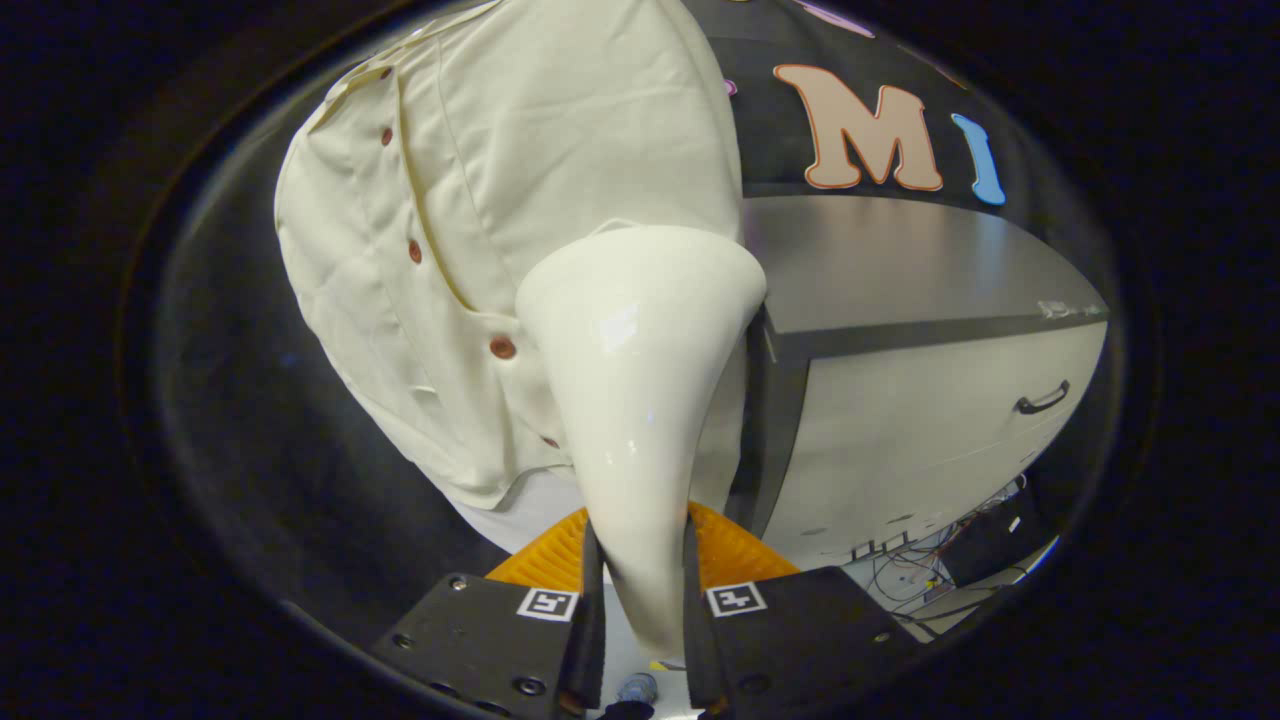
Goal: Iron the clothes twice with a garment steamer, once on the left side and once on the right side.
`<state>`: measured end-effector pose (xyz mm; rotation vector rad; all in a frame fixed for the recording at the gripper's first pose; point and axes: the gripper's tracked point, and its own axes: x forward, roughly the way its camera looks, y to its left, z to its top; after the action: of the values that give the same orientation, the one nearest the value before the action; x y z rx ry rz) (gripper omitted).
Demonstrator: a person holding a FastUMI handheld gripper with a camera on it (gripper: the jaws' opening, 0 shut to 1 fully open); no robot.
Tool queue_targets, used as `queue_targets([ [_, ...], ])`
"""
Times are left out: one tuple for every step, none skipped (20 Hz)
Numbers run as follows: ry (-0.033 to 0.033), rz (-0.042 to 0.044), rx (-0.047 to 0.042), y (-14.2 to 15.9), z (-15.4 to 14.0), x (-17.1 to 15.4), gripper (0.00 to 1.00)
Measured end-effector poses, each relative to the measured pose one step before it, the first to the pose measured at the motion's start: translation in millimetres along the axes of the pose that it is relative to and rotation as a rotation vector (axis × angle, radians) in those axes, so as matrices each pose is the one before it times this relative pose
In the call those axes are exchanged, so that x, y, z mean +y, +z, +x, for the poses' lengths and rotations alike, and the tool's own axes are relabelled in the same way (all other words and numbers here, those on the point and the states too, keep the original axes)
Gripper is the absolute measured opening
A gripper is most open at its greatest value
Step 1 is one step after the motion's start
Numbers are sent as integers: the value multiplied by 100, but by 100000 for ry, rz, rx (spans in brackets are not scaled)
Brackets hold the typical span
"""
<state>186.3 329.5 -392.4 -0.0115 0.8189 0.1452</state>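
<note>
**poster1:** Hanging up front is the cream shirt, biggest thing going. Soft woven fabric, a bit creased, with a stitched placket and a row of reddish-brown buttons curving down it. It hangs against the dark booth wall, well beyond the fingers.

**poster2:** and beside it?

**poster1:** A cabinet with a flat dark grey top and a pale front, one curved dark drawer handle on it. Drawer is closed, so I can't tell what's in it. Below it there's a tangle of thin wires on the floor.

**poster2:** what's blocking the shirt then

**poster1:** The garment steamer. Glossy off-white plastic, cone shaped, narrow down at the fingers and flaring to a wide rounded head that sits right over the shirt's lower front. It covers part of the button row and the cabinet's near corner.

**poster2:** grip?

**poster1:** The gripper has both fingers clamped on the steamer's narrow handle end, one pressing each side. Ridged orange pads show just behind the fingers.
</note>
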Motion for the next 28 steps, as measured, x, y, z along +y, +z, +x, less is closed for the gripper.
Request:
queue_targets([
  [-1215, -1227, 632, -847, 429, -148, 33],
  [-966, -481, 1548, -663, 474, -275, 33],
  [223, 895, 1283, -889, 534, 77, 33],
  [641, 1072, 1666, -783, 550, 160, 33],
  [276, 977, 943, -444, 643, -24, 33],
  [87, 172, 1091, -500, 547, -135, 33],
  [-62, -65, 1170, -568, 495, -264, 33],
  [-319, 783, 1486, -436, 420, -155, 33],
  [156, 972, 568, -426, 663, 53, 33],
  [-3, 142, 1192, -401, 443, -73, 33],
  [-528, -534, 686, -322, 349, -284, 33],
  [-877, -274, 1323, -516, 292, -192, 33],
  [-127, 136, 784, -443, 21, -111, 33],
  [-46, 94, 821, -381, 99, 16, 33],
  [-155, -176, 504, -247, 192, -99, 33],
  [-366, -610, 835, -288, 210, 21, 33],
  [-265, -414, 315, -325, 238, 208, 33],
  [-202, -219, 713, -301, -19, 84, 33],
  [-86, 52, 15, -52, -86, 41, 33],
  [-128, -34, 89, -36, -230, 101, 33],
  [95, 158, -148, -40, -214, 5, 33],
  [308, 172, -262, -31, -198, 127, 33],
  [21, 214, -329, 26, -276, 60, 33],
  [-121, 164, -568, -66, -251, 74, 33],
  [-136, 155, -433, -66, -278, 71, 33],
  [209, -164, -292, -73, -383, 151, 33],
  [228, -416, -160, -234, -383, 250, 33],
  [201, -295, -683, -84, -334, 181, 33],
])
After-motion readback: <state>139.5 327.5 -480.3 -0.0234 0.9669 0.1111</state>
